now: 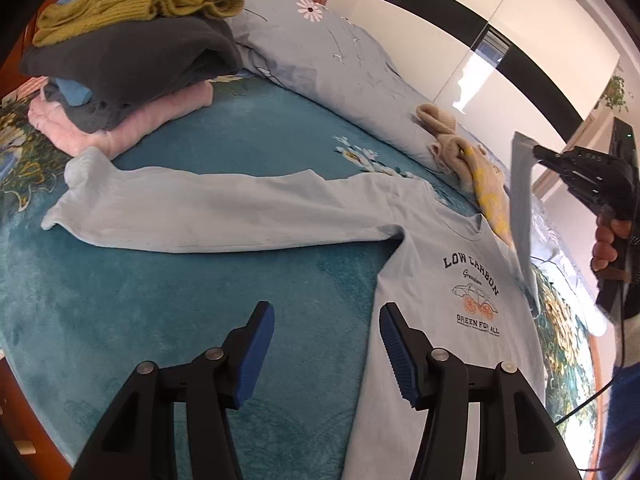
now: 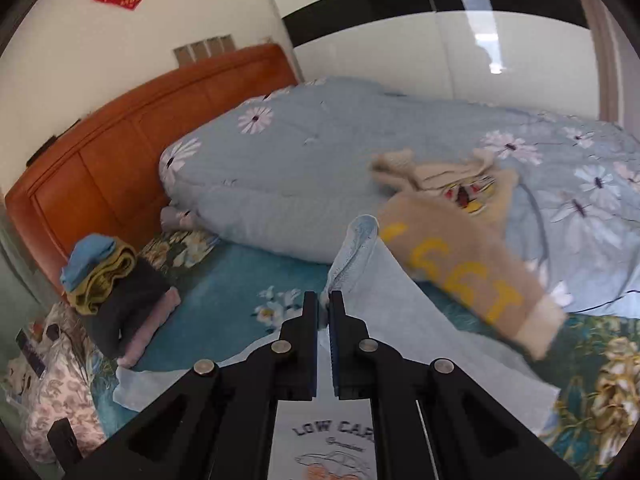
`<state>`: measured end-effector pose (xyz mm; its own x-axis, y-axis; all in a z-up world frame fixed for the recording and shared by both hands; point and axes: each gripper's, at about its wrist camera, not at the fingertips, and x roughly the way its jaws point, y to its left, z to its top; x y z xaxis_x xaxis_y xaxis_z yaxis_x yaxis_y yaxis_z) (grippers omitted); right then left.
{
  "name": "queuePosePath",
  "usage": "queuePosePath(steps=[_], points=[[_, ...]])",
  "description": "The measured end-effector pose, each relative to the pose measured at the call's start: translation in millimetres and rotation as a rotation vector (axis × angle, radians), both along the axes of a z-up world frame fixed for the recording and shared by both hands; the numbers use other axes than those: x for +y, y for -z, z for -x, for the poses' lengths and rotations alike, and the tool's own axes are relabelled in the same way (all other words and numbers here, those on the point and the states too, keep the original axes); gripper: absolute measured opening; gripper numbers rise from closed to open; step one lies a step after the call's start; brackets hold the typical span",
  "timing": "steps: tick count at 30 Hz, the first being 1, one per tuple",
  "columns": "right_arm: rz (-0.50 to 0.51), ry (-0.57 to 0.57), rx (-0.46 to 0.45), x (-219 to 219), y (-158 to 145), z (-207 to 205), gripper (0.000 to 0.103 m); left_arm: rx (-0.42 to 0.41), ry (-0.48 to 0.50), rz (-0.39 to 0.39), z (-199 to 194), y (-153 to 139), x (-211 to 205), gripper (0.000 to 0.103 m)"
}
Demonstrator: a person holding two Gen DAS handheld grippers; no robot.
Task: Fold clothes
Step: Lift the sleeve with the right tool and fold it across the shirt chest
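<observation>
Folded clothes (image 1: 120,52) are stacked at the far left of the bed: an olive knit sweater (image 1: 140,0) on top, a dark grey garment and a pink one below it. Just near of the stack, a pale blue long-sleeved shirt (image 1: 420,360) lies face up on the teal blanket (image 1: 200,312), and its one sleeve (image 1: 200,216) stretches flat to the left, with the cuff touching the pink garment. Black letters on the chest read "LOW CARBON" and "GREEN FOR ALL". The left gripper (image 1: 326,344) hovers above the left edge of the shirt body with its jaws half open, and nothing is between the blue pads (image 1: 256,356). Beyond the shirt lies a light blue quilt with flowers (image 1: 320,52), and a beige sweater with yellow letters (image 2: 460,248) rests on its near edge. At the right, the right gripper (image 2: 324,300) is closed tightly on the other sleeve (image 2: 360,256) of the shirt and holds it lifted above the bed; a hand (image 1: 608,244) grips its handle.
</observation>
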<state>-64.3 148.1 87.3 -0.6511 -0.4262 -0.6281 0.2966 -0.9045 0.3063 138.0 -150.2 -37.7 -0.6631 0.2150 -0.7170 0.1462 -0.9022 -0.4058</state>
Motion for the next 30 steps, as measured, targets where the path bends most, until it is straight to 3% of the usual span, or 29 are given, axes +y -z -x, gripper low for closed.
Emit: queuePosePath(steps=[7,19,20,23,27,30], points=[[-0.045,-0.149,-0.192,-98,96,2,0.005,-0.032,-0.046,-0.002,-11,9,-18,0.059],[-0.048,-0.18,-0.336,-119,149,2,0.009,-0.024,-0.158,-0.025,-12,8,-52,0.059],[-0.032,-0.185,-0.343,-118,150,3,0.012,-0.019,-0.183,-0.032,-14,7,-60,0.059],[0.012,-0.191,-0.333,-112,144,-1,0.049,-0.002,-0.283,-0.057,-20,5,-89,0.059],[0.095,-0.166,-0.272,-89,126,-18,0.054,0.003,-0.468,-0.139,-32,13,-140,0.059],[0.141,-0.132,-0.256,-69,120,-30,0.057,0.01,-0.514,-0.266,-31,27,-171,0.059]])
